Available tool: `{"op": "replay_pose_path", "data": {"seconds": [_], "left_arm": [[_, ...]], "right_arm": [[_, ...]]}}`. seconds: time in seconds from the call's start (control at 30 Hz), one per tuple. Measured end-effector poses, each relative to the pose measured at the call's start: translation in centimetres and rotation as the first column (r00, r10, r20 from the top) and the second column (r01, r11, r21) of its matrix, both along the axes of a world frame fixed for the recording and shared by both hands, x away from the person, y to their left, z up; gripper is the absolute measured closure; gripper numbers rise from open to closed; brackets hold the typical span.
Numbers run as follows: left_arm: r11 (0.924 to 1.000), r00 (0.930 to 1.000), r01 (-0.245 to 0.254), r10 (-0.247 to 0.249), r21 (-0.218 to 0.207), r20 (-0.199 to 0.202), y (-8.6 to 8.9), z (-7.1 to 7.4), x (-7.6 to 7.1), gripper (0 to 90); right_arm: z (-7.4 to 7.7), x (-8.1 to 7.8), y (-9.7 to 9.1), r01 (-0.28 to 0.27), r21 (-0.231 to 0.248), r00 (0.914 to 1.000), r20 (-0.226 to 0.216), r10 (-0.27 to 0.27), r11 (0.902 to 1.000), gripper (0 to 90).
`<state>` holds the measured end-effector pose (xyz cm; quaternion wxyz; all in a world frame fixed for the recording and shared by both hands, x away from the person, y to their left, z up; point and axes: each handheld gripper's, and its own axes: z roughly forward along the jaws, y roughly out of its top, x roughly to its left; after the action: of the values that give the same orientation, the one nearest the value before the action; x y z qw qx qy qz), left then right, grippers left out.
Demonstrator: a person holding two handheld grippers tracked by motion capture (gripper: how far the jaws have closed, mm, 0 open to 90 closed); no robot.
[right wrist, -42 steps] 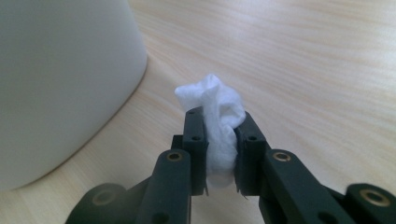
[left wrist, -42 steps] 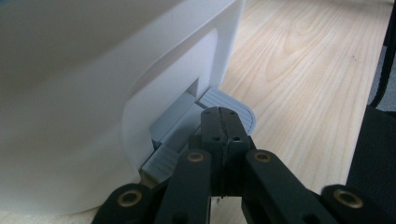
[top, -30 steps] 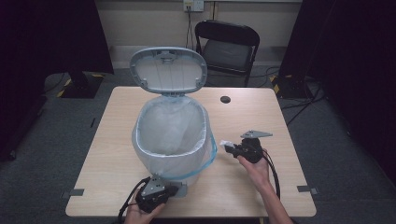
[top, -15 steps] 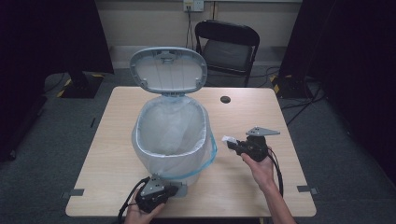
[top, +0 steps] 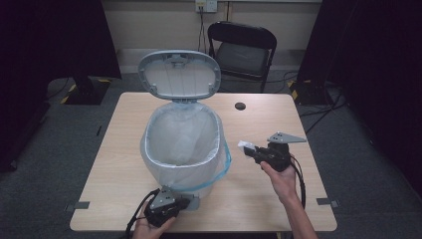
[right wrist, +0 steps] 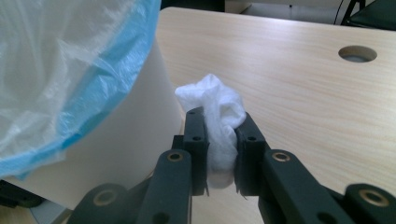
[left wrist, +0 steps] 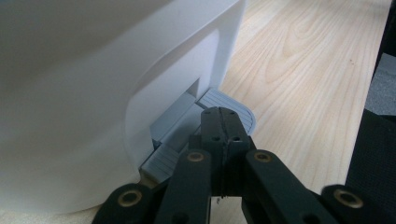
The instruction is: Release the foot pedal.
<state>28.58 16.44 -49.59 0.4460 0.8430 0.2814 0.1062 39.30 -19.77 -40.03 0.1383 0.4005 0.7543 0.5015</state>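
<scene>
While my left tongs [top: 185,203] sit at the near edge of the table [top: 124,164], their jaws are pressed flat together with nothing between them, tips resting on the grey pedal [left wrist: 224,105] at the foot of the white bin [top: 181,149]. From the left gripper view the pedal pokes out of a notch in the bin's wall, and the closed tips lie right on top of it. My right tongs [top: 247,148] are held above the table to the right of the bin, pointing left toward it, and they are clamped on a crumpled white tissue [right wrist: 217,116]. That wad is squeezed between the two pads, with its loose top puffing out above them; in the high view it shows as a small white lump [top: 244,145] at the tips, near the bin's right side but apart from it. The bin stands in the middle of the table with its lid [top: 179,74] swung up at the far side, and a clear bag [top: 181,134] with a blue hem lines it, folded over the rim. A small round hole [top: 240,105] is in the table's far right part, and a black chair [top: 241,47] stands beyond the far edge
</scene>
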Motion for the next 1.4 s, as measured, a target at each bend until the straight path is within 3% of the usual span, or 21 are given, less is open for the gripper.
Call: {"op": "replay_pose_path", "data": {"seconds": [0.33,0.73,1.13,1.4], "left_arm": [[1.0000,1.0000,0.001,-0.001,0.002,0.001,0.0,0.0,0.0,90.0],[1.0000,1.0000,0.006,-0.006,0.004,0.004,0.0,0.0,0.0,90.0],[1.0000,1.0000,0.000,0.000,0.004,0.002,0.0,0.0,0.0,90.0],[1.0000,1.0000,-0.006,0.006,0.006,-0.001,-0.1,0.1,0.0,90.0]], "right_arm": [[1.6,-0.4,0.2,0.011,-0.020,0.9983,0.058,-0.010,0.9997,78.6],[5.0,-0.2,0.5,-0.004,0.029,0.9920,0.126,0.001,0.9996,78.7],[8.2,-0.6,1.5,-0.057,0.043,0.9820,0.183,0.048,0.9975,78.9],[11.0,-1.2,3.1,-0.108,0.059,0.9664,0.241,0.091,0.9925,79.0]]}}
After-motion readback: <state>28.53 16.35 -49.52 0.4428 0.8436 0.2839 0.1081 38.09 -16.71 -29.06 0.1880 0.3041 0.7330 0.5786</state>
